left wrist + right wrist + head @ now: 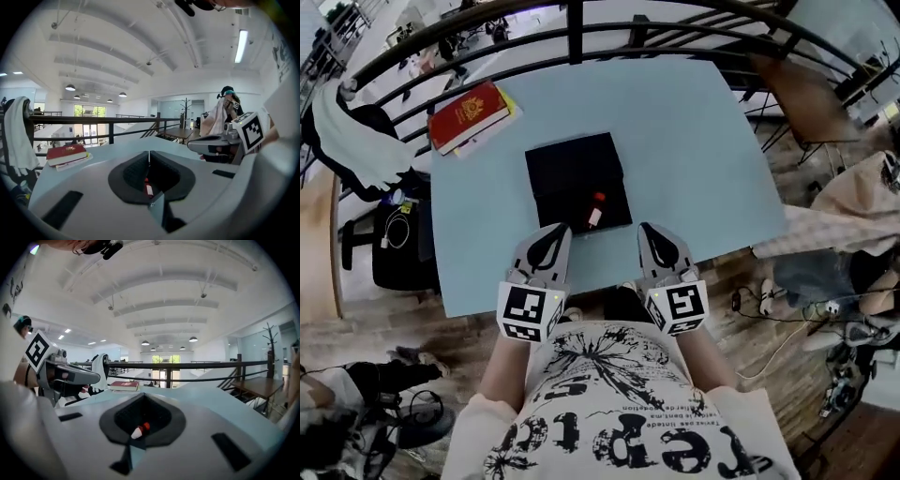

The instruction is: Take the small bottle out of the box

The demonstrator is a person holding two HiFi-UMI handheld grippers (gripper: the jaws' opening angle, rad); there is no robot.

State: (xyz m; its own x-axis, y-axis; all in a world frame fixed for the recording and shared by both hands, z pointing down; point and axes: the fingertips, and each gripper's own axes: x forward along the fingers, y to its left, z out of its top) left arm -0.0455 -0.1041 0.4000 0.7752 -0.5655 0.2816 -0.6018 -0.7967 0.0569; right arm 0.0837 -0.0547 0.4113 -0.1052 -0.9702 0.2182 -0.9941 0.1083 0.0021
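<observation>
1. Two grippers hover low at the near edge of the table (712,141), left gripper (553,232) and right gripper (651,232), both clenched on nothing.
2. One bottle (596,211) lies inside the one black box (572,169), just ahead of both.

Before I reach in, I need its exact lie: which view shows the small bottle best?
The head view: the small bottle lies whole in the black box, red cap and white body clear. Both gripper views see it low, framed by their jaws; the left shows a sliver.
</observation>
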